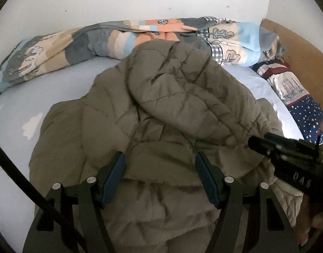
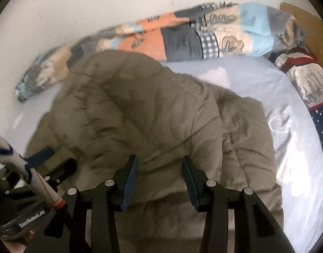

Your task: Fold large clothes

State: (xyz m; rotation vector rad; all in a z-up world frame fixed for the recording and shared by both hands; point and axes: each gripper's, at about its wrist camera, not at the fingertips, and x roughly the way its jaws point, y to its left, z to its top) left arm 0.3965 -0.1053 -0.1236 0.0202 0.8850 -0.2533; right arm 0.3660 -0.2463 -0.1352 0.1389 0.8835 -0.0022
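On the pale blue bed sheet (image 1: 11, 97) the olive padded coat (image 1: 161, 97) lay bunched at centre, the left gripper (image 1: 160, 164) at six o'clock with jaws apart over its hem, the right gripper (image 2: 159, 166) likewise parted, gripping nothing.

The jacket (image 1: 161, 109) lies on the bed (image 1: 11, 109); a rolled quilt (image 1: 81, 44) at 12 o'clock behind it, a pillow (image 1: 298, 97) at 2 o'clock.
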